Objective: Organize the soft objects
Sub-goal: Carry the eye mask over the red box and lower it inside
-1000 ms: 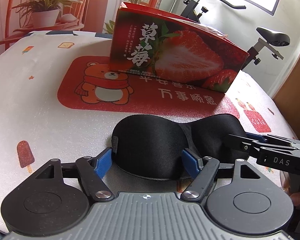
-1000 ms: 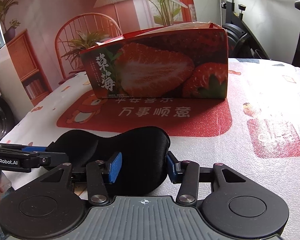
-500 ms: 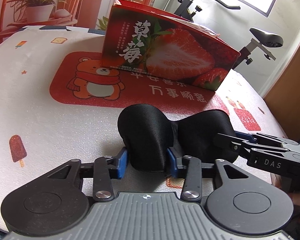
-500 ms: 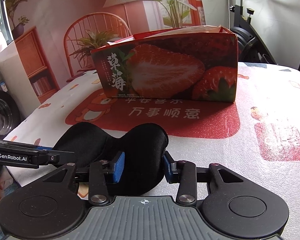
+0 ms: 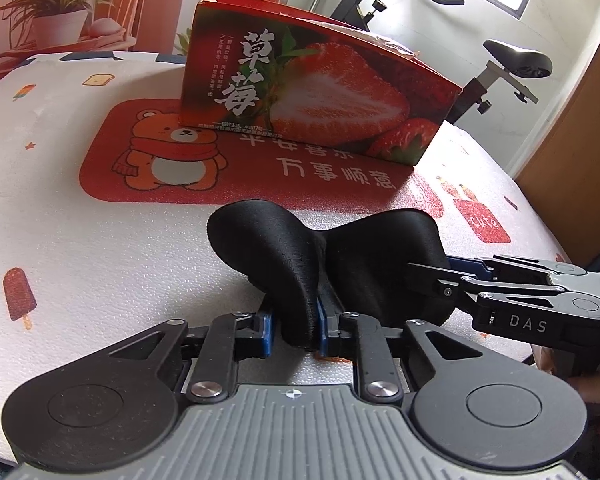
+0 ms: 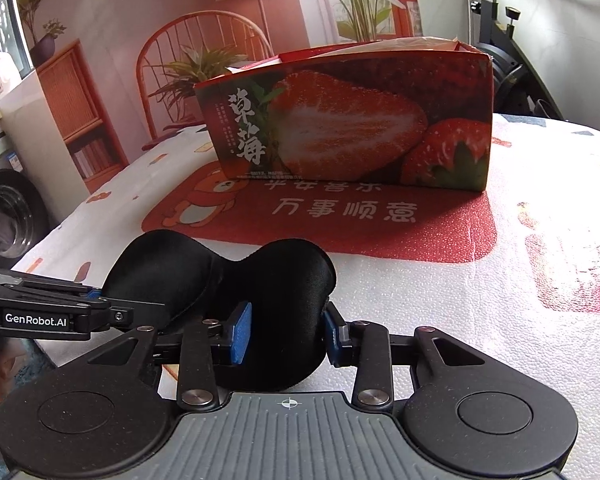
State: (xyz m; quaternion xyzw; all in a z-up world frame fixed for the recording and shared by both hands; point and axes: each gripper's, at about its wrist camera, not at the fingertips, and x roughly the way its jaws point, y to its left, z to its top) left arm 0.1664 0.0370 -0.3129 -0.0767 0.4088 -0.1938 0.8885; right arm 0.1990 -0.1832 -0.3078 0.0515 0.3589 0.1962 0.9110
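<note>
Grasp step: the black sleep mask (image 5: 340, 256) is pinched at each end by the left claw (image 5: 294, 330) and right claw (image 6: 286, 334); transfer into the strawberry box (image 6: 352, 128) is judged next.

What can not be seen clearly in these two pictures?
- Inside of the strawberry box: both views, hidden by its front wall.
- Sleep mask strap: both views, hidden behind the padded cups.
- Right gripper holder's hand: left wrist view, cut off by the right edge.

exercise bike (image 5: 512, 64), potted plant (image 5: 56, 20), washing machine (image 6: 8, 216)
</note>
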